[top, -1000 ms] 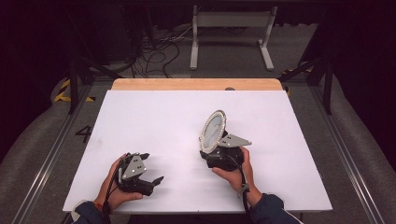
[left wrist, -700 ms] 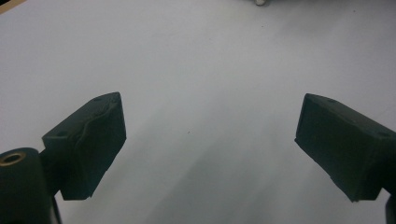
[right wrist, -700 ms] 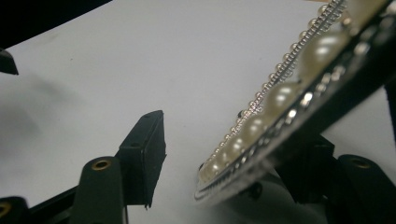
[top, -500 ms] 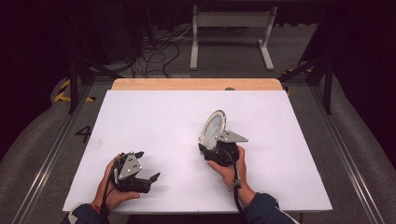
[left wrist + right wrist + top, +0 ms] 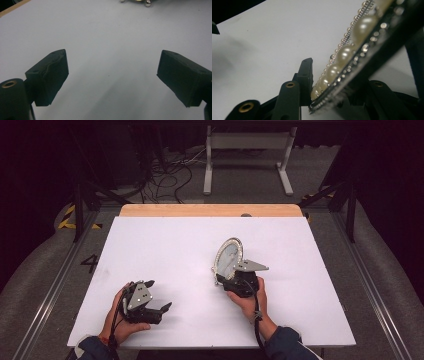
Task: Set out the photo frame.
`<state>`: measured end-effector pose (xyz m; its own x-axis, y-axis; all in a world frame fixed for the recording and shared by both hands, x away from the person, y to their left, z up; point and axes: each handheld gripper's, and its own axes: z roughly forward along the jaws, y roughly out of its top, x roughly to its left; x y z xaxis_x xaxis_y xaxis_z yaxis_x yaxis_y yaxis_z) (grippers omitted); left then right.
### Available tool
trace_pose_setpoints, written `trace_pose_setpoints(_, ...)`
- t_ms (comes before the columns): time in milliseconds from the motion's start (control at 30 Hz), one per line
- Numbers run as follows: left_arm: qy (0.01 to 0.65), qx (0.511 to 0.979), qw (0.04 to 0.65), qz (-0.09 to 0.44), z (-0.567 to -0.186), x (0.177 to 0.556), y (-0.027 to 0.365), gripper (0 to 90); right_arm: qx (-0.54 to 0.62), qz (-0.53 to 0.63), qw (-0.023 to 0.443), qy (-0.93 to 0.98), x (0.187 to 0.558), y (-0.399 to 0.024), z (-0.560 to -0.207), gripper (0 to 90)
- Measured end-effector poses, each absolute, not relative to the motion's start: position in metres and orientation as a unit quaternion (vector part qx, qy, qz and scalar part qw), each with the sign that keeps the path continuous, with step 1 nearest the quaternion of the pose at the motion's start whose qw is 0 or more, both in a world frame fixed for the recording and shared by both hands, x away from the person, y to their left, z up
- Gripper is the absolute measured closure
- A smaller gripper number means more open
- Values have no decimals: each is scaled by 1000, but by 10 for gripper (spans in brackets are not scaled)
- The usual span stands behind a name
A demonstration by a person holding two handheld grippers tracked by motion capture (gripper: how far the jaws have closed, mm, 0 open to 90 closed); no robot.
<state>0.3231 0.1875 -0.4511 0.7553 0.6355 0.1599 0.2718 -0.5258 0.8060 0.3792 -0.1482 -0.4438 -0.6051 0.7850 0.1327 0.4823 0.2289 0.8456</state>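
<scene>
On a white tabletop (image 5: 165, 250) in a dim studio, the right gripper (image 5: 231, 274) clamps the lower edge of an oval, pearl-rimmed mirror (image 5: 229, 256), holding it tilted up on edge right of the table's centre. The jaws have just been closing, and the right gripper view shows one black pad (image 5: 305, 75) pressed against the row of pearls while the other side bears on the frame's dark back. The person's right hand (image 5: 250, 297) wraps the gripper body from below, a cable trailing down the wrist into a blue sleeve (image 5: 287, 345).

Well apart, near the table's front left, the left gripper (image 5: 162, 309) rests in the left hand (image 5: 120, 320) with its jaws spread wide and nothing between them; its own view shows two blocky black pads (image 5: 51, 75) over bare white surface.

The tabletop is a smooth matte sheet with a strip of pale wood (image 5: 210, 210) showing along its far edge. Beyond it lie grey carpet, a tangle of black cables (image 5: 165, 172) and a white metal stand (image 5: 247, 155); yellow-and-black tape (image 5: 67, 217) marks the floor at left, and metal rails (image 5: 50, 290) flank the table.

The mirror's rim is set with glossy cream pearls bordered by fine silver beading, and its face catches light.
</scene>
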Motion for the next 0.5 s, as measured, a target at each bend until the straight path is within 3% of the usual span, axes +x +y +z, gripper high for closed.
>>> trace_pose_setpoints(500, 246, 853, 412, 206, -451, 333, 173, 105, 399, 461, 134, 781, 369, -164, -441, 713)
